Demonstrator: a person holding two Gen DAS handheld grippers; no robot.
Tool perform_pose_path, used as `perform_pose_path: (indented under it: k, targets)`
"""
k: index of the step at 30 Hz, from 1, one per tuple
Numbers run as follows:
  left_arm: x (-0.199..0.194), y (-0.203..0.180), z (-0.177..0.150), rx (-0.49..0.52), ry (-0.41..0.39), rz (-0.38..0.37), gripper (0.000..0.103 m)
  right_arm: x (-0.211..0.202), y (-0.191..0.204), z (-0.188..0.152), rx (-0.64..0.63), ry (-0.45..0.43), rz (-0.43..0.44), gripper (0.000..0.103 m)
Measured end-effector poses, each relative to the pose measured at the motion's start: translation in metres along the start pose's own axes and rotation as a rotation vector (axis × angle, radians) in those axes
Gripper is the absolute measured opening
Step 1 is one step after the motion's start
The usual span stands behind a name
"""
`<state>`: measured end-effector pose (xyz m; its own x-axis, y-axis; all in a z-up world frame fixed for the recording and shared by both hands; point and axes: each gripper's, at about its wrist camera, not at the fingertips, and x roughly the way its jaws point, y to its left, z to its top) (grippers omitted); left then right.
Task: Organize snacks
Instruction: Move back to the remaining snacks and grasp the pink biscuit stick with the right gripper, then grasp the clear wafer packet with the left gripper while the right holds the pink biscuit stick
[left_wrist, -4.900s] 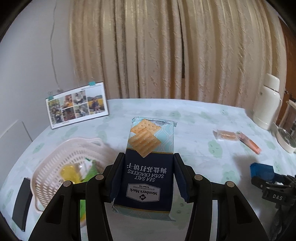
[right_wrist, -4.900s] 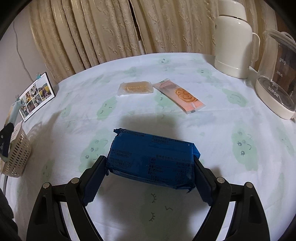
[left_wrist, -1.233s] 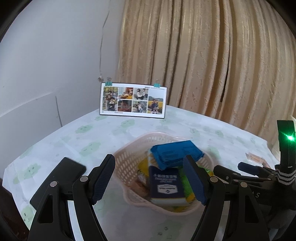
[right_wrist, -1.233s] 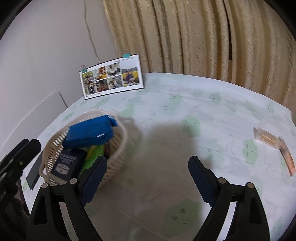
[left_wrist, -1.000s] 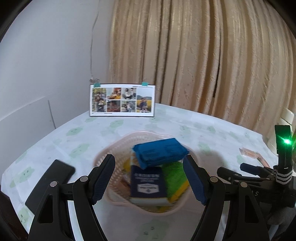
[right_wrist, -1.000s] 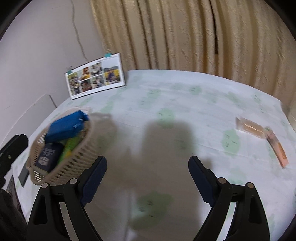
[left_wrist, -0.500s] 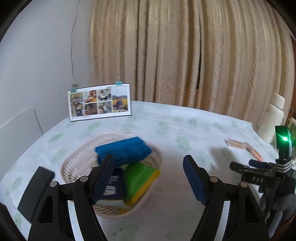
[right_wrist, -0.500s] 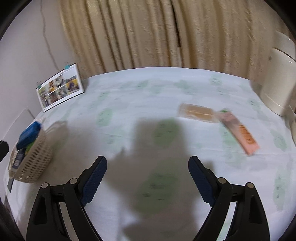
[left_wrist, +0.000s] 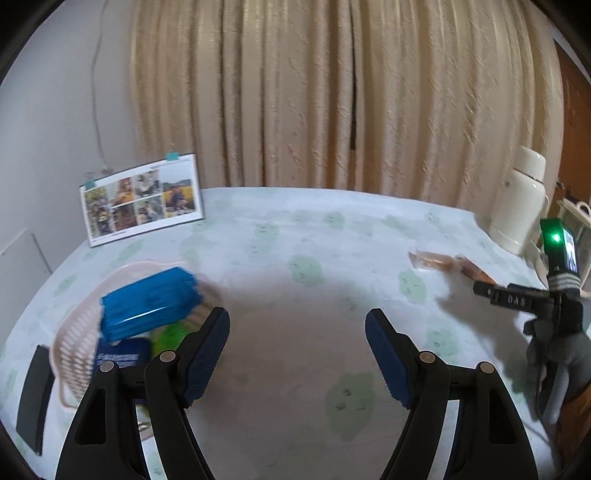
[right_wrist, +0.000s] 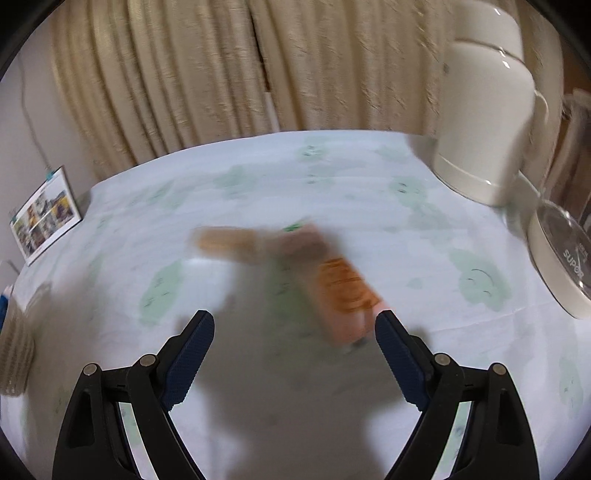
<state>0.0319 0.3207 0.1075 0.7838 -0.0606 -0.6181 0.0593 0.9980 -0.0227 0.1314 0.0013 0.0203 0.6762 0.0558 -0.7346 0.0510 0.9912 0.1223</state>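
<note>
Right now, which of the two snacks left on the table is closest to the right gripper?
The long orange packet: its end lies just ahead of the right gripper. The small clear-wrapped snack sits farther away, beyond it.

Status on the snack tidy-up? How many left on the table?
Done: the blue pack and the cracker box sit in the basket, with a green pack beside them. In hand: nothing; left gripper and right gripper are both open. Left: two snacks on the tablecloth, a clear-wrapped one and an orange pack, which the right gripper looks lined up on.
</note>
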Motion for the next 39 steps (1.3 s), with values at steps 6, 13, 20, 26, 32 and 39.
perform_pose_path:
  k: [6,13,20,26,32,39]
  targets:
    - [0.022,-0.024,0.006,0.035,0.039,-0.046,0.076,0.013,-0.021,0.015,0.004,0.009,-0.029,0.087]
    - [0.045,-0.045,0.013,0.074,0.074,-0.082,0.076,0.027,-0.028,0.03,-0.022,0.028,-0.017,0.087]
    - [0.074,-0.061,0.022,0.094,0.113,-0.111,0.076,0.037,-0.021,0.03,-0.079,0.069,0.026,0.074]
    - [0.1,-0.077,0.03,0.106,0.144,-0.14,0.076,0.035,-0.023,0.028,-0.079,0.058,-0.011,0.045]
    - [0.123,-0.097,0.04,0.133,0.157,-0.177,0.076,0.034,-0.029,0.029,-0.045,0.053,-0.004,0.038]
    - [0.156,-0.118,0.051,0.165,0.186,-0.224,0.076,0.034,-0.032,0.029,-0.022,0.052,0.021,0.04]
